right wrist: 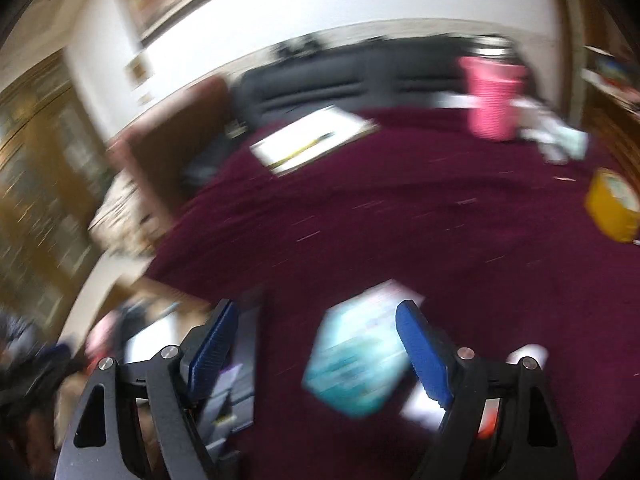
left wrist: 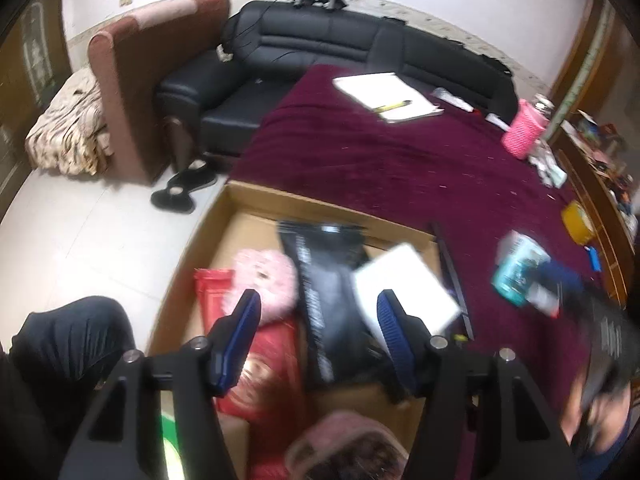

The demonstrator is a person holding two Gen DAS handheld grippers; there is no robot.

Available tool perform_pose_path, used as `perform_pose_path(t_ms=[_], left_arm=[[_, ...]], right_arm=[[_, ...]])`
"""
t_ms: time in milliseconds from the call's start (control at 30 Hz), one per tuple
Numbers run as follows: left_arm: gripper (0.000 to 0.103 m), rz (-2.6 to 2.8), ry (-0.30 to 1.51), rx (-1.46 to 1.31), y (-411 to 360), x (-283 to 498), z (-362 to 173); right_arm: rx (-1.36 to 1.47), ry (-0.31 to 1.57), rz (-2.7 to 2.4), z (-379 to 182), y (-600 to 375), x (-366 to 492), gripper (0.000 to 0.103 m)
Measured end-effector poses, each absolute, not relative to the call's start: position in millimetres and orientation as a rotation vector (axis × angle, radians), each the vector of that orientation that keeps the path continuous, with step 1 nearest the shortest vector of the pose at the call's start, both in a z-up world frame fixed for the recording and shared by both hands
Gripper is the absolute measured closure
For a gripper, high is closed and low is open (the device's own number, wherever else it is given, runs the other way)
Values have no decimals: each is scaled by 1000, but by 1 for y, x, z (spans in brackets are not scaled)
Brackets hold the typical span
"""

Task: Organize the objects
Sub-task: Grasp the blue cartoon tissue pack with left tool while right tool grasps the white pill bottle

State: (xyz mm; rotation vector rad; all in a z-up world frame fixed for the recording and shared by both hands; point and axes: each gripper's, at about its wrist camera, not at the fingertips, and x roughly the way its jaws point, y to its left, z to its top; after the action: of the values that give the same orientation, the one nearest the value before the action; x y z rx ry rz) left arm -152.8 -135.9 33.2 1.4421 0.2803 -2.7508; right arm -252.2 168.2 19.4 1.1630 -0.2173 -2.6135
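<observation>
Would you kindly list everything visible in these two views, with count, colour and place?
cardboard box: 1, brown, beside the table
black pouch: 1, in the box
white card: 1, in the box
red packets: about 2, in the box
pink fluffy item: 1, in the box
teal box: 1, on the cloth near the right gripper
tablecloth: 1, maroon
notepad: 1, white, far side, with a yellow pen
pink basket: 1, far right
tape roll: 1, yellow, right edge
sofa: 1, black
left gripper: jaws open over the box
right gripper: jaws open
</observation>
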Motion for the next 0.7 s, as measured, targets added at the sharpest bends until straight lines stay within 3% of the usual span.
perform_pose_path(t_ms=[233,400,500,700], left_arm=[[35,-2873,202,1441,-89,-130,43],[35,-2908,117,1475,-61,-128,39],[35,-2924,96,1482,-51,-128,37],[33,-2932,46,1517,-31,-131,30]], right_arm=[[1286,-390,-2400,-20,189,-270,16],[1191,-404,-2120,-3,167,-222,16],[1105,-510,-1937,10,176,-201,16],[1032,-536,-2202,17,221,-188,10]])
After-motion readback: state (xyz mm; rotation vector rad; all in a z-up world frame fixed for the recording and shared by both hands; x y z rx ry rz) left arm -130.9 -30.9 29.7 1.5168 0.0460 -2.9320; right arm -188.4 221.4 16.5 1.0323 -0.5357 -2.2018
